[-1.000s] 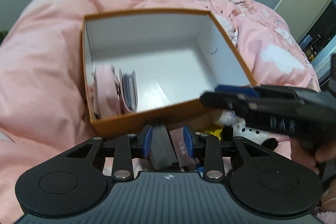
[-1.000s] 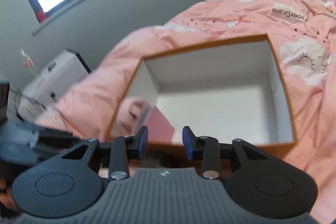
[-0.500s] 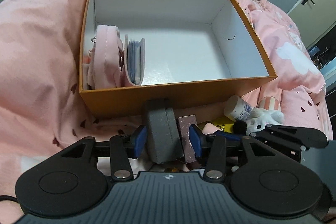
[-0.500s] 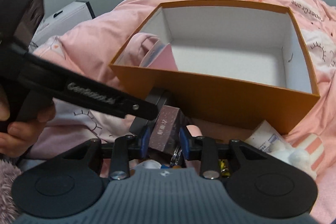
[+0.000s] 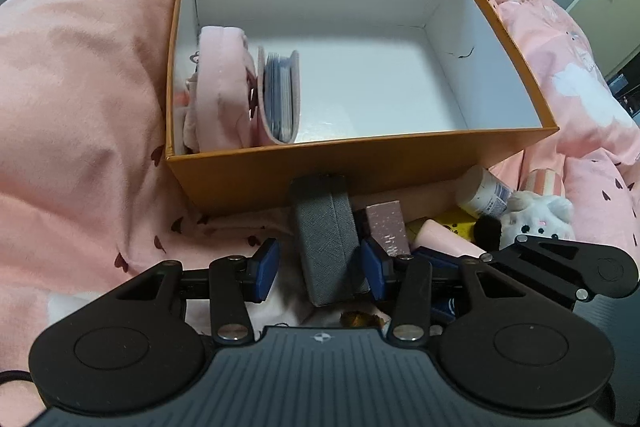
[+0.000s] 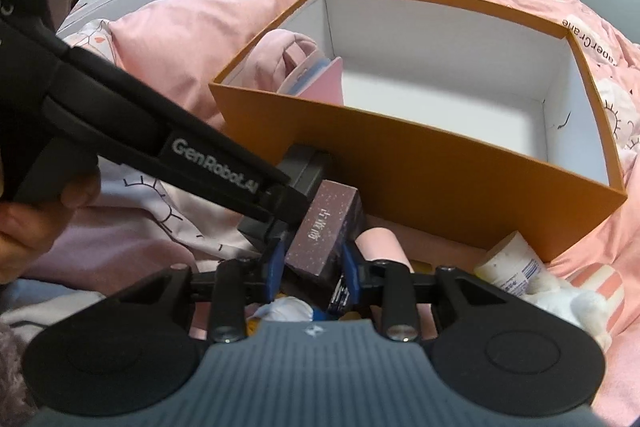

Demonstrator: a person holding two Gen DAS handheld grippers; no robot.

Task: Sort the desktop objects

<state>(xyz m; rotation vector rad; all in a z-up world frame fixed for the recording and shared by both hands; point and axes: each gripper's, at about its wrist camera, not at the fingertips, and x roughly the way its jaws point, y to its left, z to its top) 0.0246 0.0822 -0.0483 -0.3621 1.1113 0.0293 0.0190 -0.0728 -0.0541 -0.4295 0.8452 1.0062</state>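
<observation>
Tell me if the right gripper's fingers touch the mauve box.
Touching: the right wrist view shows both fingers of the right gripper pressed against the mauve box.

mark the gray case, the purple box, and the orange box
gray case [image 5: 326,241], left wrist view, top face.
purple box [image 6: 320,233], right wrist view, printed top face.
orange box [image 5: 256,171], left wrist view, near outer wall.
</observation>
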